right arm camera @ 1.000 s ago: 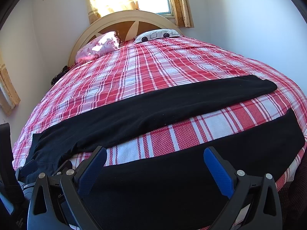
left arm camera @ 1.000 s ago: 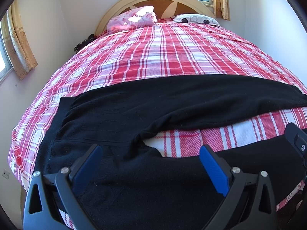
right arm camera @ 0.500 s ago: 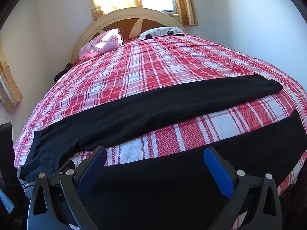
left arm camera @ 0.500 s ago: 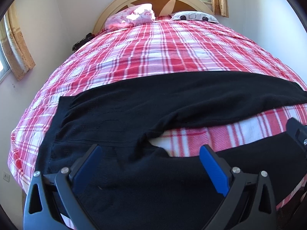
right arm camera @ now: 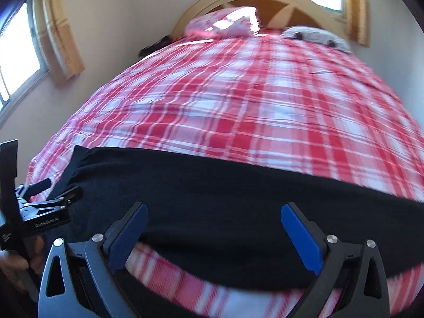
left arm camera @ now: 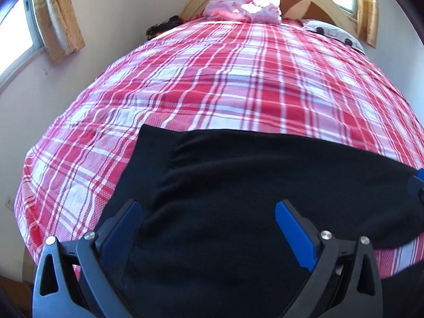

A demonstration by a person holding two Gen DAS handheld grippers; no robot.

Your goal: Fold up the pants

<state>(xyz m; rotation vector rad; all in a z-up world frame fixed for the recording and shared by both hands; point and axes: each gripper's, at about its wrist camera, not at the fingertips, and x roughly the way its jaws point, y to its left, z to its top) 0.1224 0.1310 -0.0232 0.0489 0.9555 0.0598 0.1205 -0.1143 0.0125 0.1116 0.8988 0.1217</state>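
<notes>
Black pants (left arm camera: 251, 185) lay across the plaid bedspread (left arm camera: 212, 84). Left gripper (left arm camera: 206, 228) and right gripper (right arm camera: 212, 228) hovered over the cloth, both spread wide, pinching nothing.

Black pants (left arm camera: 238, 185) lie on a red-and-white plaid bedspread (left arm camera: 225, 79) beside a pink pillow (left arm camera: 243, 5).

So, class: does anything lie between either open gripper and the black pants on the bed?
Nothing visible does. The left gripper and the right gripper both sit open directly over the black pants, with only the plaid bedspread around them.
</notes>
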